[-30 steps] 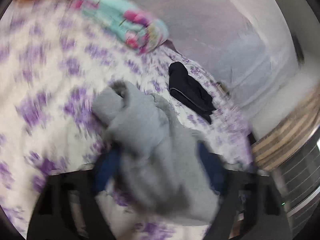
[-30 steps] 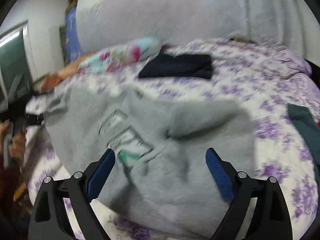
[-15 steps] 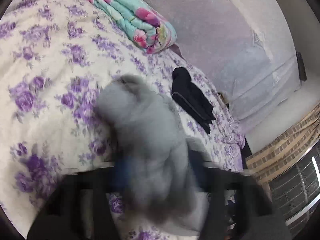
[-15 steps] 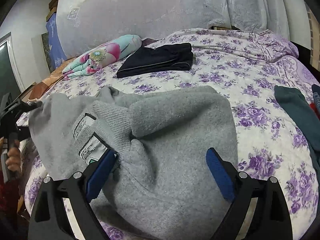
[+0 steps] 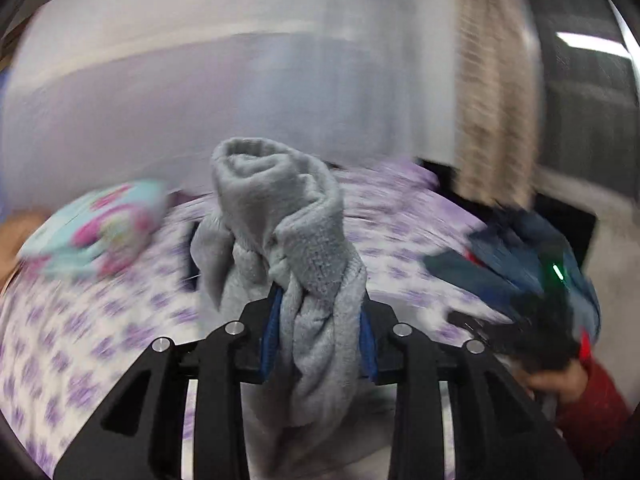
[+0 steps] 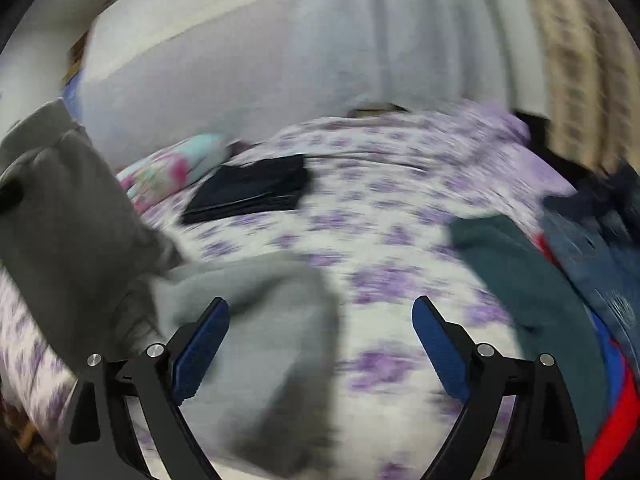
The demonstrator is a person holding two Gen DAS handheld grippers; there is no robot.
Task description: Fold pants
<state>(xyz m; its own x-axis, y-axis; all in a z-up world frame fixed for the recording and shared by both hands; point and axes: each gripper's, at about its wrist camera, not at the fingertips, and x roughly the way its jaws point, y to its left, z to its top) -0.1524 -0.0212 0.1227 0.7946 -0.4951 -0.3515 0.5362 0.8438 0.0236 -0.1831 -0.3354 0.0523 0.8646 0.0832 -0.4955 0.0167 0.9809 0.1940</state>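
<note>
- Grey fleece: the grey pants (image 5: 304, 280) fill the lower centre of the left wrist view, a bunched twist of cloth rising out of the left gripper (image 5: 318, 332); its jaws have just been closing and are clamped on that bunch.
- In the right wrist view the same garment drapes from the upper left of the frame down to the bottom centre, its lower part resting on the bed (image 6: 400, 248).
- The right gripper (image 6: 320, 344) has its jaws wide apart and empty; the left blue pad overlaps the grey cloth, the right pad shows against bare sheet.
- Judgement: the step in hand appears to be lifting the pants to spread them. It would go best if the free jaws took a matching edge, so the cloth hangs flat, not twisted.
- Farther, mid-frame: folded dark pants (image 6: 248, 192) and a floral blanket roll (image 6: 176, 168).
- At right: a heap of clothes (image 6: 560, 272), near the landing area; the fold should keep apart from it.
</note>
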